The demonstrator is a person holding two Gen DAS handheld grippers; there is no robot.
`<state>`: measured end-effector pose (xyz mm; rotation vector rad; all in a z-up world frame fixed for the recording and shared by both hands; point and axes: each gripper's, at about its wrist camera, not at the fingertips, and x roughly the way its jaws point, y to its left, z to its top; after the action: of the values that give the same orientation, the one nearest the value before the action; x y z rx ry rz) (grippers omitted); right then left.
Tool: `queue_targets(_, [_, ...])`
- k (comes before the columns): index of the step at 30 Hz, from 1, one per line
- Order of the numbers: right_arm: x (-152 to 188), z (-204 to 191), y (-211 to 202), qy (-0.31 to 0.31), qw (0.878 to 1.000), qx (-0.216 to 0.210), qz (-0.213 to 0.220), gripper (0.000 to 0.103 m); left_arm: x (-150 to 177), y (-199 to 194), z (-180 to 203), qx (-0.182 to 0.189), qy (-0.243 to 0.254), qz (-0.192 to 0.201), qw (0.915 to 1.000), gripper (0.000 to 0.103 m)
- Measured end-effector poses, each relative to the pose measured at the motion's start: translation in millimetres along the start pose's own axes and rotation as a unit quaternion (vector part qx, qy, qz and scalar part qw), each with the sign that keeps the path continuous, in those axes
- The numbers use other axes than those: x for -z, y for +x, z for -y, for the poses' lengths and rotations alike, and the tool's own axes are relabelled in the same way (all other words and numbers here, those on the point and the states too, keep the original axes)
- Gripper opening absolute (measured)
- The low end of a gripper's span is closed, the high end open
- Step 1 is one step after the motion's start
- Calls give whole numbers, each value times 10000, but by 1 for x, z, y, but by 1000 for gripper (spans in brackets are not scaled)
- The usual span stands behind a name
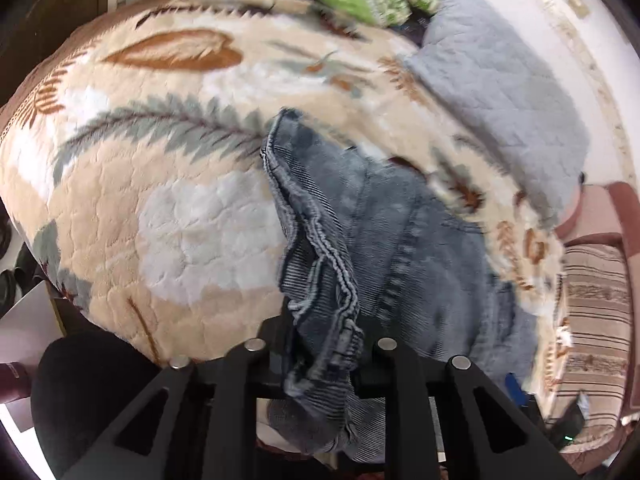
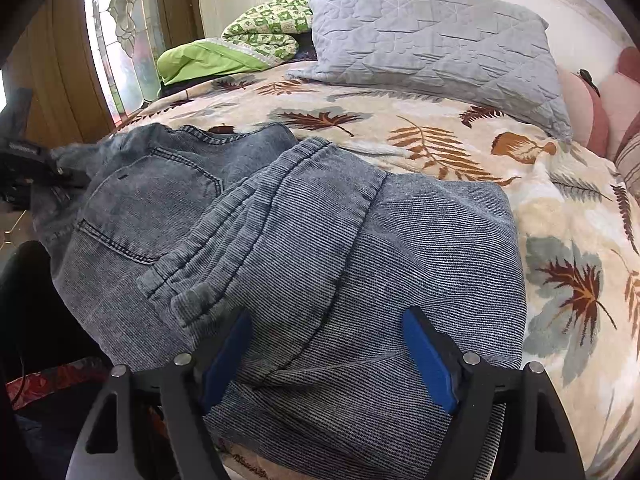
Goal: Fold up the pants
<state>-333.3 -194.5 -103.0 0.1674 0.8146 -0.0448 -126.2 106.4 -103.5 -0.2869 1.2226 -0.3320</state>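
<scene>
Grey-blue denim pants (image 2: 300,220) lie bunched on a leaf-patterned blanket (image 2: 440,148), back pocket up at the left and the elastic waistband folded over the middle. In the left wrist view my left gripper (image 1: 320,344) is shut on a gathered edge of the pants (image 1: 380,220), which hangs up out of its fingers. That gripper also shows as a black shape (image 2: 28,160) at the pants' left edge. My right gripper (image 2: 332,344) stands wide, blue pads (image 2: 428,360) either side of a fold of the pants near the bed's front edge, not pinching it.
A grey quilted pillow (image 2: 432,40) lies at the back of the bed, with a green patterned quilt (image 2: 248,40) to its left. Pink cushions (image 2: 592,108) sit at the right edge. A wooden door and glass panel stand beyond the bed's left side.
</scene>
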Motion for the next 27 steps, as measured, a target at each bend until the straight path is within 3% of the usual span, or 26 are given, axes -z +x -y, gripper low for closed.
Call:
queue_targets(3, [0,0,0,3,10000,0,-7,81,-1,7,-10,-12,-310,-132,9994,26])
queue_targets(9, [-5,5,-3,207,9997,-127,-24,80,3,-23,22,-152,207,196,9995,19])
queue_targets(16, [-18,44,-41,1077,9895,-14,961,80,14,-80,93,283,1040,626,9922,19])
queue_targets(22, [-18,97,-77,2216,9608,267,1642,80,42,-100,182,718,1964,552,9763,18])
queue_targets(26, [-9,134,-97,3002,9319,390,2000,80,77,-85,253,968,2678,216,9584,18])
queue_targets(27, [-3,151,-103,3297,9194,472,2092,80,84,-80,264,999,2790,147,9550,18])
